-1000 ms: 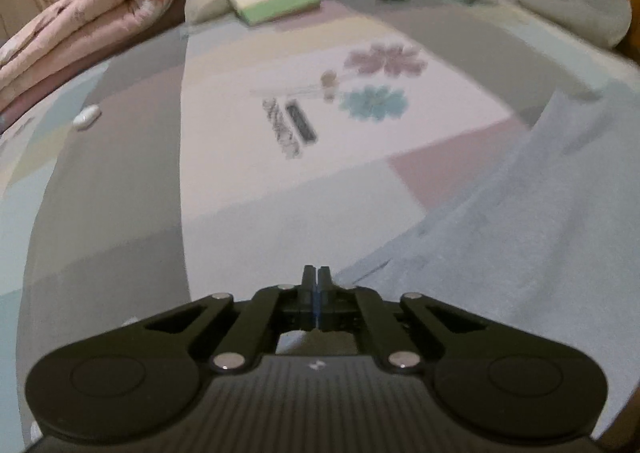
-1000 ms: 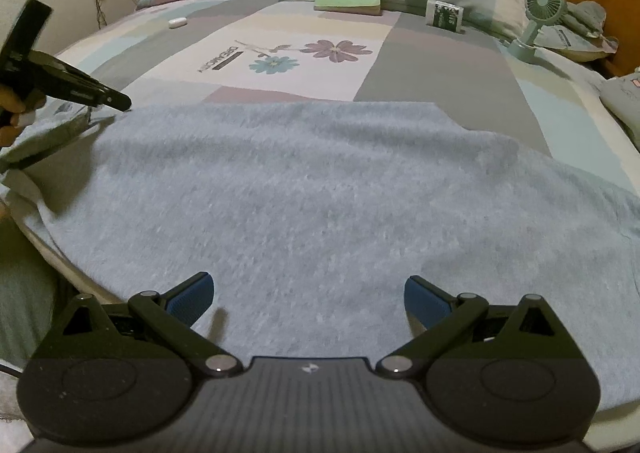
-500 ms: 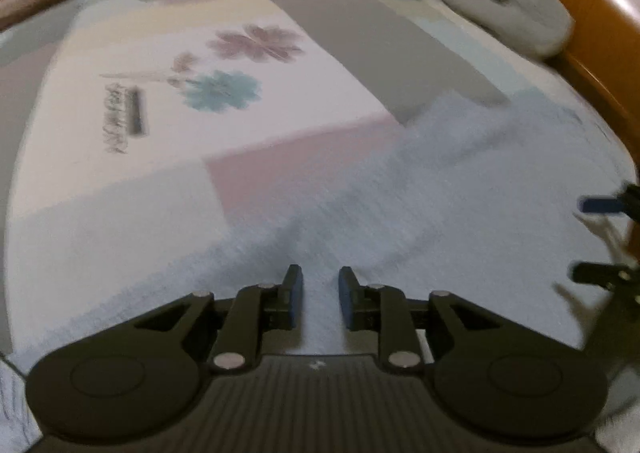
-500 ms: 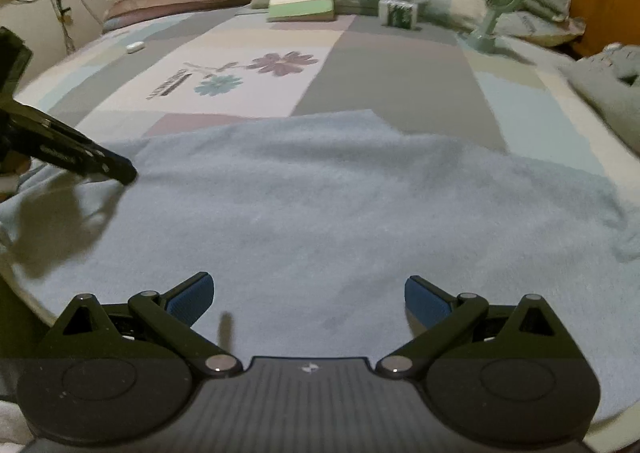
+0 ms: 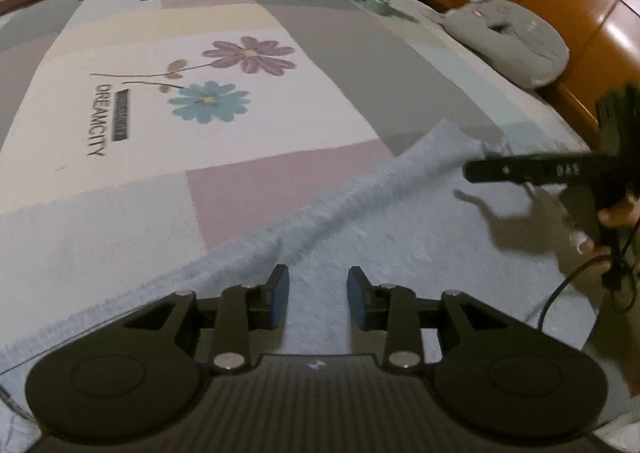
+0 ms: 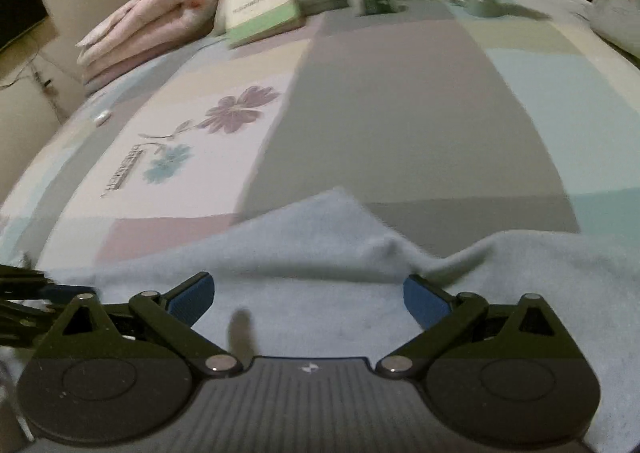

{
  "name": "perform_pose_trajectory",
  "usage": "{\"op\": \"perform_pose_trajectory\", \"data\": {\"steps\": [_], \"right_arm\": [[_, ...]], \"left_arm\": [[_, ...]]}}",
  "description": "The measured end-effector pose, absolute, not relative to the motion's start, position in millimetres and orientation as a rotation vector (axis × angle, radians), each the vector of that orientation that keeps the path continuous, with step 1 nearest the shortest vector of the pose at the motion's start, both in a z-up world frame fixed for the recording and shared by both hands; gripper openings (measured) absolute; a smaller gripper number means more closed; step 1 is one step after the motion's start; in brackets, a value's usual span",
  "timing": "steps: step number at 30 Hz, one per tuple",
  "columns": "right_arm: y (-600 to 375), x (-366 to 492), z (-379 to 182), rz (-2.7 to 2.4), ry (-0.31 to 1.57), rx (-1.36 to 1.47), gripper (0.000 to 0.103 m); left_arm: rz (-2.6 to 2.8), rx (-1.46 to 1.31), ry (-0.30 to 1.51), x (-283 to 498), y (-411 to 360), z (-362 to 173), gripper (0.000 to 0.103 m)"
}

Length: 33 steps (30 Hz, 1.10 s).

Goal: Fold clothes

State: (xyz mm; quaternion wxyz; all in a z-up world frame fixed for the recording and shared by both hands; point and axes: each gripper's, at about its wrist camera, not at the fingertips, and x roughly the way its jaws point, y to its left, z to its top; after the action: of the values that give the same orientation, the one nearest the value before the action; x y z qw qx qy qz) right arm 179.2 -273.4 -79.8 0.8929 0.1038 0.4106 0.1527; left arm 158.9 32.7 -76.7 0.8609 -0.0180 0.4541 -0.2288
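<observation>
Evidently the pale blue garment (image 5: 420,237) lay spread over the near part of the bed (image 5: 120,213), its far edge running slantwise across the patchwork bedspread below the printed flowers (image 5: 240,81). One fold line, or a raised ridge of cloth, ran along that edge in the left wrist view, and in the right wrist view a small pucker (image 6: 390,247) stood up just ahead of the fingers. The left claw (image 5: 318,295) hovered low over the cloth with its blue pads parted by a modest gap and nothing between them. The right claw (image 6: 308,299) was spread wide, likewise empty, close above the fabric; from the left view it (image 5: 474,172) showed side-on, held in the person's hand (image 5: 612,213).

By my judgement, the step in hand was a re-grip between folds or a smoothing of the cloth: both claws were free and poised over it. Whether the garment had one layer or more could not be told. A next move would call for each claw to close on an edge or corner, pinching only the intended layers, and to lift evenly so the soft knit did not drag or bunch.
</observation>
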Motion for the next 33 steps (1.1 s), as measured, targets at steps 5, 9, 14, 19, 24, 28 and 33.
{"op": "perform_pose_trajectory", "data": {"steps": [5,9,14,19,24,28,33], "right_arm": [[-297.4,158.6,-61.8,0.224,0.821,0.163,0.103],[-316.0,124.8,-44.6,0.135,0.785,0.048,0.103],[-349.3,88.9,-54.4,-0.008,0.819,-0.039,0.103],[-373.1,63.7,-69.5,-0.048,0.85,-0.018,0.103],[-382.6,43.8,-80.2,-0.074,0.852,-0.021,0.103],[-386.8,28.9,-81.2,-0.052,0.834,-0.021,0.103],[-383.3,19.8,-67.5,-0.051,0.802,-0.016,0.103]], "left_arm": [[-0.478,0.012,0.967,162.1,24.7,-68.9,0.031],[-0.576,0.057,0.921,160.6,-10.4,-45.7,0.035],[-0.729,0.085,0.873,178.4,-78.6,-33.3,0.038],[-0.785,0.025,0.928,222.0,-142.5,-60.8,0.039],[-0.713,-0.035,0.927,255.8,-158.2,-74.7,0.041],[-0.688,0.015,0.92,254.3,-162.5,-67.5,0.041],[-0.668,0.145,0.869,226.6,-159.3,-44.0,0.043]]}}
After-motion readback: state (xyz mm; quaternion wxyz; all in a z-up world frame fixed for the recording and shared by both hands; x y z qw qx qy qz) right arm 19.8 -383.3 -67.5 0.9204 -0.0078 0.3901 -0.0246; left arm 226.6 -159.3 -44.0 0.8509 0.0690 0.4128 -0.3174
